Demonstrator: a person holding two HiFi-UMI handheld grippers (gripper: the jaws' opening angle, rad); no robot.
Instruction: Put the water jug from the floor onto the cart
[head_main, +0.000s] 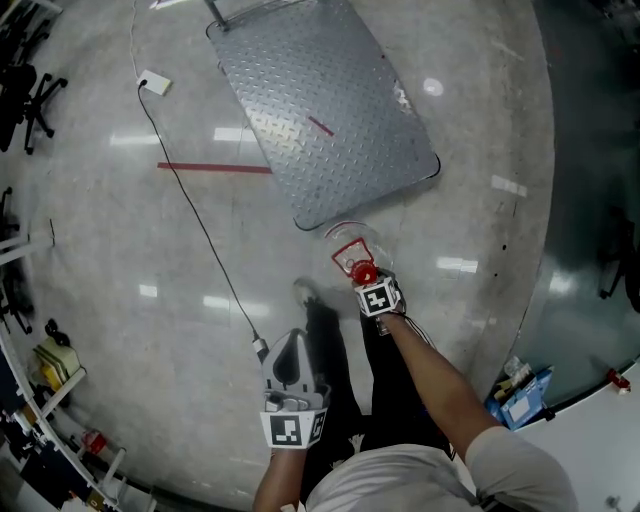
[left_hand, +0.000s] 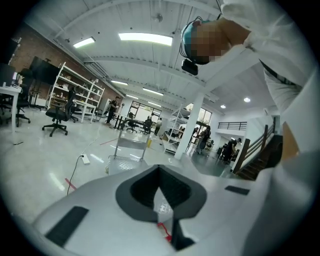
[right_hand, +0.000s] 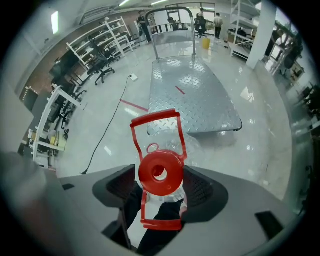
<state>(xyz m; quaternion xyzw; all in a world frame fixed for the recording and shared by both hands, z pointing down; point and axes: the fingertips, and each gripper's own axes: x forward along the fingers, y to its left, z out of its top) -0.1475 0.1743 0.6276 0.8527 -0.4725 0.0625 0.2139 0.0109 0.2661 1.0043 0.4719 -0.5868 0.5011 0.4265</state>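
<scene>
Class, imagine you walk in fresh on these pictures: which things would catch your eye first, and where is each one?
The red cap and handle of the clear water jug stand out first, on the floor between the open jaws of the right gripper. Next comes the cart, a bare grey checker-plate deck just beyond the jug, with a black cable trailing across the shiny floor to its left.

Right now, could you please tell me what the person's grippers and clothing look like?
The left gripper and the right gripper both have smooth light-grey bodies, with dark textured pads lining their curved jaws. Each carries a cube with black-and-white square markers: the left cube and the right cube. The person wears a white short-sleeved top and dark trousers.
</scene>
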